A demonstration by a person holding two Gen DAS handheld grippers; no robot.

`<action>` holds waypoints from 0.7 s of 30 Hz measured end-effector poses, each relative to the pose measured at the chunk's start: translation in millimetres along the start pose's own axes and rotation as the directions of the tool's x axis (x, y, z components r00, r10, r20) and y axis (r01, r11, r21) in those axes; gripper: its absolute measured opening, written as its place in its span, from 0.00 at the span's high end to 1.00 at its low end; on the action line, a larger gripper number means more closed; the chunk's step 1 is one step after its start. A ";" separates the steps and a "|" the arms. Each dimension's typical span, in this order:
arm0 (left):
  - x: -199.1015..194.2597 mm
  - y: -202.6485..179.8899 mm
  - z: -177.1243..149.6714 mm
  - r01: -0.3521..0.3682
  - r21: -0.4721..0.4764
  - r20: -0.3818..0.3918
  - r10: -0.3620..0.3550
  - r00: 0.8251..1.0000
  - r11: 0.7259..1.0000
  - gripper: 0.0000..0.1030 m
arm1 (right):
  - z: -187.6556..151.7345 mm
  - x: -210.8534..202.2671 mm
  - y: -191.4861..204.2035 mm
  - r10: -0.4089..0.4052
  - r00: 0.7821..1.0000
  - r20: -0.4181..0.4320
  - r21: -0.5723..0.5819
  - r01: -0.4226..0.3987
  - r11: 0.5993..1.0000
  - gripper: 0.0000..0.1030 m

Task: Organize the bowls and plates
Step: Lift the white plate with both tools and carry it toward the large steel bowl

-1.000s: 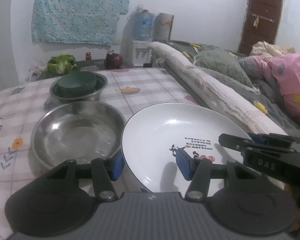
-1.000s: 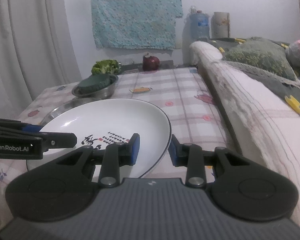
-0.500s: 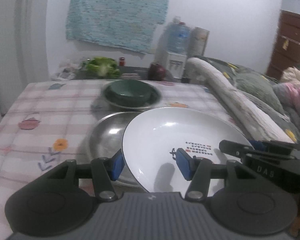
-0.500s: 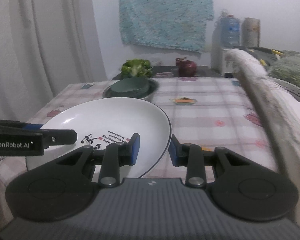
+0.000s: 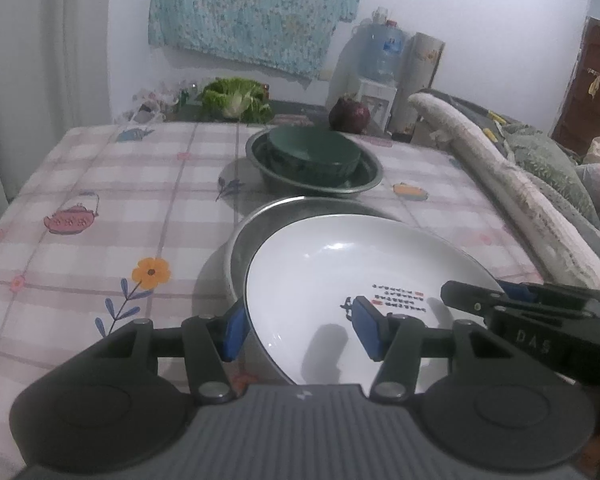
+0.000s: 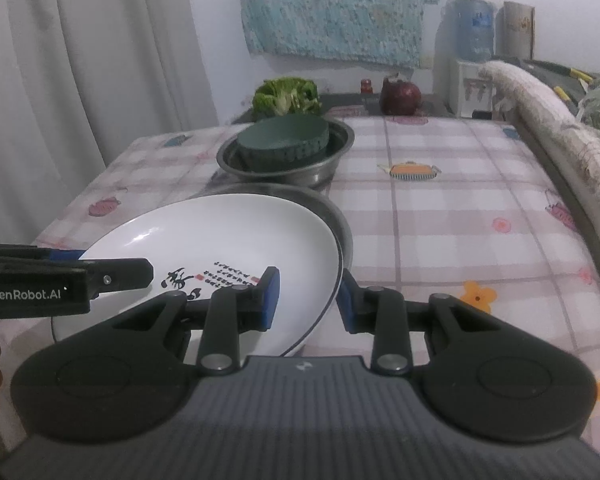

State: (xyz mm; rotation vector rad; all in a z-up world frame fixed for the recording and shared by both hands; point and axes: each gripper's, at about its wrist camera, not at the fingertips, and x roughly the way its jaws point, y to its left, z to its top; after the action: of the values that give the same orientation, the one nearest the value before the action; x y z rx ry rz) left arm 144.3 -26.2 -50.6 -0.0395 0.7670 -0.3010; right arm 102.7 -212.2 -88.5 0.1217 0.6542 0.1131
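A white plate (image 5: pixel 340 276) with dark printed writing hangs over a wide steel bowl (image 5: pixel 260 224). My left gripper (image 5: pixel 298 330) straddles its near left rim, and my right gripper (image 6: pixel 306 298) straddles its near right rim (image 6: pixel 260 240). Both hold the plate between blue pads. The steel bowl (image 6: pixel 342 224) shows only as a rim behind the plate. Farther back, a dark green bowl (image 5: pixel 314 156) sits inside a second steel bowl (image 5: pixel 364 178); the pair also shows in the right wrist view (image 6: pixel 284 140).
The table has a pink checked cloth (image 5: pixel 120 208). A green cabbage (image 5: pixel 236 100) and a red onion (image 5: pixel 350 116) lie beyond its far edge. A rolled quilt (image 5: pixel 512 200) and bedding border the right side. A curtain (image 6: pixel 80 60) hangs at the left.
Both grippers have carried the plate left, from beside the wide steel bowl to over it. The plate now hides most of that bowl.
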 end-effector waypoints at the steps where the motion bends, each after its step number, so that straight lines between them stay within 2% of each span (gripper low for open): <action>1: 3.1 1.5 -0.2 0.002 -0.004 -0.009 -0.002 1.000 1.000 0.46 | -0.1 2.9 0.9 -0.003 1.000 -0.007 -0.002 0.003 1.000 0.70; 10: 11.3 3.6 -2.3 -0.030 0.049 -0.003 0.030 1.000 0.998 0.50 | 4.6 19.6 -2.1 -0.021 0.999 -0.026 -0.021 0.021 1.000 0.71; 16: 0.8 -1.6 0.3 -0.062 0.103 0.066 0.055 0.996 0.993 0.51 | 9.0 14.9 -6.3 -0.033 0.999 0.024 -0.024 0.033 0.999 0.69; 21: 12.1 3.1 9.5 -0.084 0.080 0.024 0.082 0.996 0.993 0.48 | 12.4 19.2 -16.4 -0.031 0.999 0.017 0.023 0.031 0.999 0.66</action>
State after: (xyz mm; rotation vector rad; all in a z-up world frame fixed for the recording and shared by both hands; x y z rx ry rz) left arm 159.7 -27.4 -52.4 0.0656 0.7338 -0.2519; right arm 126.4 -226.6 -92.7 0.1344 0.6400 0.0745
